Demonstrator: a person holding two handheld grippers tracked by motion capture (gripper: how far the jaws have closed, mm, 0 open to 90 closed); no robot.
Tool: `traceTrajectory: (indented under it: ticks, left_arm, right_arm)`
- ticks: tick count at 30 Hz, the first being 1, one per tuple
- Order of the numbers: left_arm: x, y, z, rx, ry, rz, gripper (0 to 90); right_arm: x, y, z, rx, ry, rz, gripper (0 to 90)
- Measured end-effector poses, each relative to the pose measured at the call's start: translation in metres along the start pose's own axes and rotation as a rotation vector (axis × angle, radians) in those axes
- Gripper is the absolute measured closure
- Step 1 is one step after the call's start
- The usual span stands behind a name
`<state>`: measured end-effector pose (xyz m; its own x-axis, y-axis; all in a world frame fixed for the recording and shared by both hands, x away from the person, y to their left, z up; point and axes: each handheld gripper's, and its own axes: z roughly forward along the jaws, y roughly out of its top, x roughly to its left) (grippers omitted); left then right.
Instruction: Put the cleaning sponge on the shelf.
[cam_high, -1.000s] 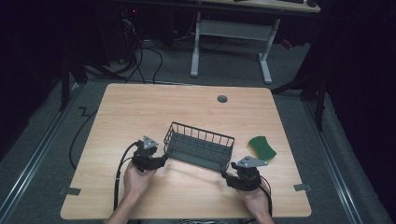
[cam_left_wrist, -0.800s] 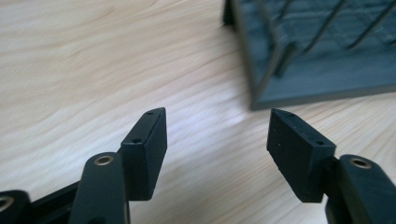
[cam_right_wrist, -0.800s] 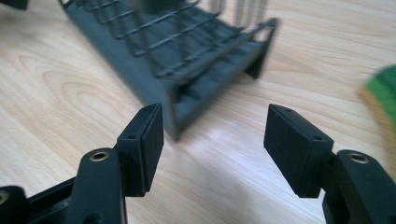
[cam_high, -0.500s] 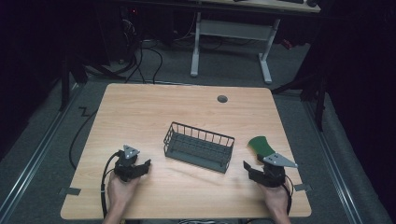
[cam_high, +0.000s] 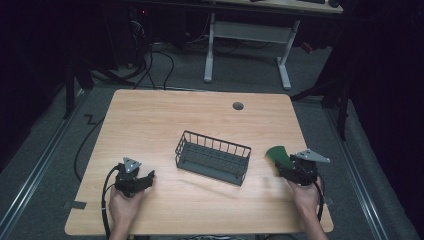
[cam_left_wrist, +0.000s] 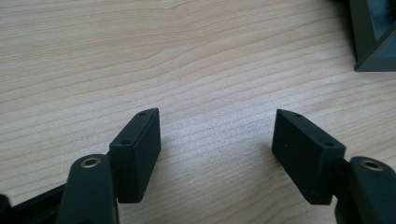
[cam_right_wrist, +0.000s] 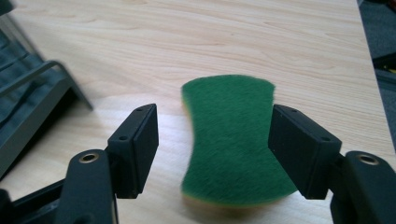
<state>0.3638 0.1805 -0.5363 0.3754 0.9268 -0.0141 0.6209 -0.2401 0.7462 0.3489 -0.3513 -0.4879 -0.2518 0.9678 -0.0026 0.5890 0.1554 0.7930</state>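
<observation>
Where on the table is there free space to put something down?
The far half of the table, behind the wire basket up to the round hole, is bare. So is the strip between the left gripper and the basket. It is crowded at the right, around the green sponge and right gripper.

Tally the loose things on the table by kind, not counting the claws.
Wire basket: 1
Green sponge: 1
Total: 2

Dim room (perhaps carpeted), desk (cam_high: 250, 30) behind.
</observation>
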Motion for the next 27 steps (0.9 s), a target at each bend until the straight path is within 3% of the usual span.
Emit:
traceTrajectory:
  ticks: [12,27]
  left_arm:
    - [0.000,0.000,0.000,0.001,0.002,-0.004,32.3]
    - [0.001,0.000,0.000,0.000,0.000,-0.007,32.4]
  right_arm:
    - [-0.013,0.015,0.031,0.104,-0.008,-0.009,30.3]
    - [-0.016,0.010,0.048,0.177,-0.006,-0.033,29.1]
